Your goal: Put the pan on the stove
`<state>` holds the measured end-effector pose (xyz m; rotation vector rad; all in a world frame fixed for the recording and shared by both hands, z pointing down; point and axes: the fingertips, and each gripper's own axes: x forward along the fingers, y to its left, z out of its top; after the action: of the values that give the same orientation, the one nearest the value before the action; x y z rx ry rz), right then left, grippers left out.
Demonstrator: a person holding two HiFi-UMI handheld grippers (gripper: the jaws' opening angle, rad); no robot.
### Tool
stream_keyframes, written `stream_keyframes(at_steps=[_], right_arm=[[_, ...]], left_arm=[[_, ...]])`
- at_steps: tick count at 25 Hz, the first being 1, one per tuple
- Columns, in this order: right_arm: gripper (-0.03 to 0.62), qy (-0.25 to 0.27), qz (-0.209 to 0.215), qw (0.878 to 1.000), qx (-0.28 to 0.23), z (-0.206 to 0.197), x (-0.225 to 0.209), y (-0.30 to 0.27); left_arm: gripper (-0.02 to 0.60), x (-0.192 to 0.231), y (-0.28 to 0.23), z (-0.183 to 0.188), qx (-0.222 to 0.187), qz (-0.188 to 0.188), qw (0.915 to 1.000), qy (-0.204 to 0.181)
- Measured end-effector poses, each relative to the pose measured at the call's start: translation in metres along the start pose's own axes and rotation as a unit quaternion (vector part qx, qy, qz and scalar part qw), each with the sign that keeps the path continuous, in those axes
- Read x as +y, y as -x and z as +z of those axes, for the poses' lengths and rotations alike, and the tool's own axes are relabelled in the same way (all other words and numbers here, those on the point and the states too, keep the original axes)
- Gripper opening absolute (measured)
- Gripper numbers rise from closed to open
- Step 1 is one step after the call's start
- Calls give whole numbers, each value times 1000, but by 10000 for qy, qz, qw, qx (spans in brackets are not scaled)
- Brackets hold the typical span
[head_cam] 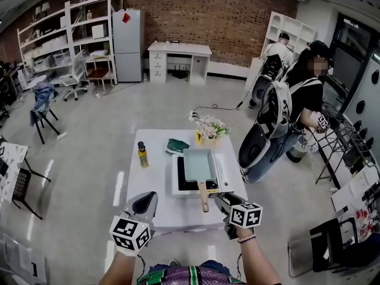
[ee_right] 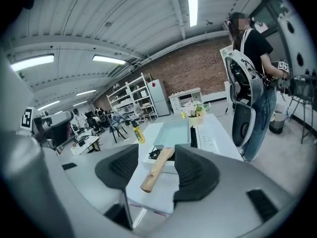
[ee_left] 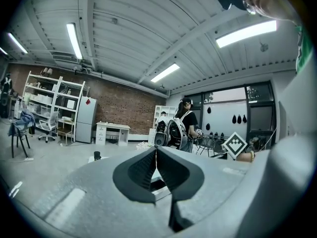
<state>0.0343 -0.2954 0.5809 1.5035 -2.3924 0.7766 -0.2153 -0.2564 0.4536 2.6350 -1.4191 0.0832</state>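
Note:
A pale teal rectangular pan [head_cam: 198, 164] with a wooden handle [head_cam: 204, 196] sits on the white portable stove [head_cam: 221, 171] on the white table [head_cam: 154, 177]. The handle points toward me over the stove's front edge. My right gripper [head_cam: 221, 200] is open just right of the handle's end. In the right gripper view the handle [ee_right: 157, 168] lies between the spread jaws of that gripper [ee_right: 157, 172], untouched, with the pan [ee_right: 173, 133] and stove [ee_right: 205, 133] beyond. Over the table's near left corner hovers my left gripper [head_cam: 145, 203], shut and empty [ee_left: 156, 170].
A yellow bottle [head_cam: 142, 154], a green cloth [head_cam: 177, 146] and a pot of flowers [head_cam: 211, 127] stand on the table's far half. A person with a backpack [head_cam: 297, 100] stands close to the table's right side. Chairs [head_cam: 24, 183] [head_cam: 332, 242] flank the floor.

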Motion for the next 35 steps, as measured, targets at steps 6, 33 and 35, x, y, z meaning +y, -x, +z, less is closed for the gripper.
stream_keyframes(at_steps=[6, 33, 35], right_arm=[[225, 409, 119, 9985, -339, 35, 8, 22], [222, 1291, -361, 9689, -2080, 140, -10, 169], [221, 1316, -388, 9663, -2180, 142, -11, 174]], left_arm=[[18, -10, -8, 16, -104, 138, 9998, -92], [18, -91, -17, 85, -804, 452, 9946, -471], [18, -96, -17, 86, -823, 502, 9938, -555]])
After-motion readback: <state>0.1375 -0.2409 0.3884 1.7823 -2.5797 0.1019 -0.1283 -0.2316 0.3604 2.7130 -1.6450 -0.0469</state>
